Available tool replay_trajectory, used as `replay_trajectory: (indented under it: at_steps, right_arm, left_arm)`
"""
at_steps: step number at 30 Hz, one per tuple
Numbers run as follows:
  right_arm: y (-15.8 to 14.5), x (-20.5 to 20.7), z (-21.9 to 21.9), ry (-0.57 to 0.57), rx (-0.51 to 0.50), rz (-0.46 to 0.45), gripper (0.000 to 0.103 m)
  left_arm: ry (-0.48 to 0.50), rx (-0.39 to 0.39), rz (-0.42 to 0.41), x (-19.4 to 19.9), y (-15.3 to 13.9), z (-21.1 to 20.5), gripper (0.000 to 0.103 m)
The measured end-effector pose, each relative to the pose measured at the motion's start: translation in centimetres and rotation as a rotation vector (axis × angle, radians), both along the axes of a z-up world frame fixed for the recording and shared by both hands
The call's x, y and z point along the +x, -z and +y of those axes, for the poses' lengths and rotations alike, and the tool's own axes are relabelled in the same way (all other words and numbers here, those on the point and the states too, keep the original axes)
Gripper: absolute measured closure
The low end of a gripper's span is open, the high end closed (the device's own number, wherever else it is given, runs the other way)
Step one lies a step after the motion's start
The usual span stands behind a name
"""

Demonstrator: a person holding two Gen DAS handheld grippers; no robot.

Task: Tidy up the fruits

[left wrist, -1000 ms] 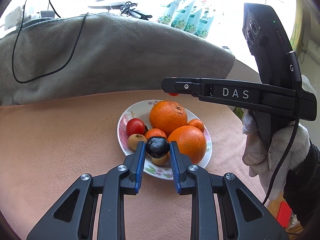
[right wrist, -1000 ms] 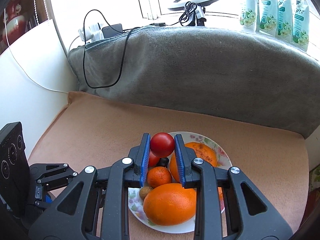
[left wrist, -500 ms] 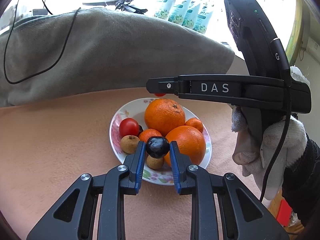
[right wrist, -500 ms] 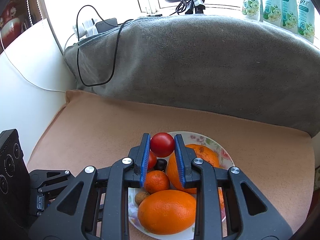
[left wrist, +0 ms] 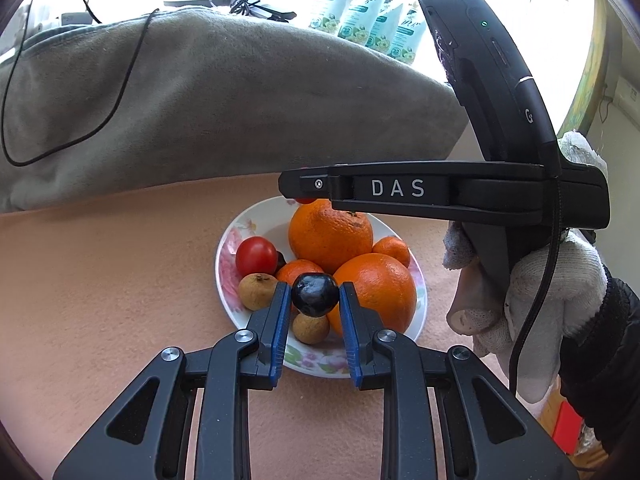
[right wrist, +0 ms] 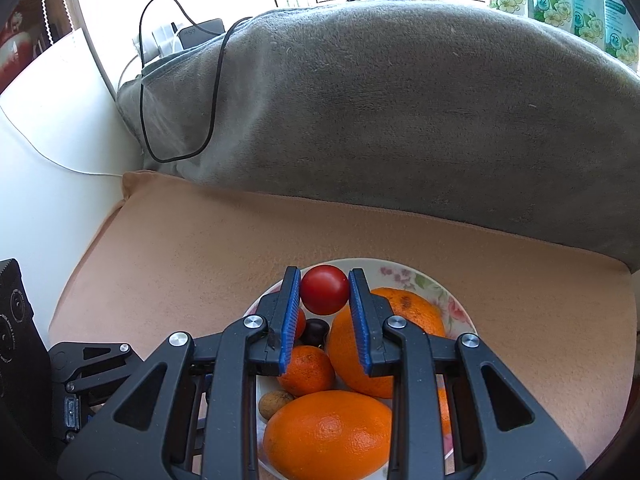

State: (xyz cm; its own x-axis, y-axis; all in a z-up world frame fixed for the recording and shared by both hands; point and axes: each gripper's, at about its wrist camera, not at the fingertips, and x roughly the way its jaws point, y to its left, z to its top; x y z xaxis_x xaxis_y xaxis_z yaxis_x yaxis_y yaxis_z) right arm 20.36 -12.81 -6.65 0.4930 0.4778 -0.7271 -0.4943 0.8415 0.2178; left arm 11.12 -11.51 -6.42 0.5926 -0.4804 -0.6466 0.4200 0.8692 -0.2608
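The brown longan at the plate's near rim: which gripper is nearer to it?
Left. The left gripper, shut on the dark plum, hangs just above the brown longan; the right gripper holds a red tomato over the plate's far side.

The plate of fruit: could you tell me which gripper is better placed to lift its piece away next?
Neither clearly: the left gripper clamps a dark plum and the right gripper a tomato, both above the plate.
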Motion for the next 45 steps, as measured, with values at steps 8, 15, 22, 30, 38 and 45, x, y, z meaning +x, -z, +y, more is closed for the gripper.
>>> replay_trajectory:
  at_steps: [8, 15, 22, 30, 38, 45]
  right_arm:
    - [-0.2, -0.1, -0.3, 0.009, 0.005, -0.007, 0.073]
    - [-0.7, -0.8, -0.9, 0.02, 0.019, -0.021, 0.055]
    - [-1.5, -1.6, -1.5, 0.044, 0.029, -0.044, 0.035]
    - [-2.2, -2.8, -2.4, 0.072, 0.041, -0.055, 0.023]
    - [-2.8, -4.6, -3.4, 0.097, 0.068, -0.078, 0.015]
    - [-3.1, -6.2, -4.6, 0.132, 0.069, -0.091, 0.015]
  left_arm:
    - [0.002, 0.005, -0.012, 0.1, -0.1, -0.3, 0.07]
    - [-0.005, -0.001, -0.014, 0.3, 0.0, -0.1, 0.058]
    - [-0.008, 0.001, -0.024, -0.1, -0.1, 0.3, 0.049]
    - [-0.024, 0.002, -0.037, -1.1, -0.7, 0.9, 0.042]
    - [-0.029, 0.008, -0.049, -2.0, -1.0, 1.0, 0.036]
    - [-0.049, 0.008, -0.057, -2.3, -1.4, 1.4, 0.031]
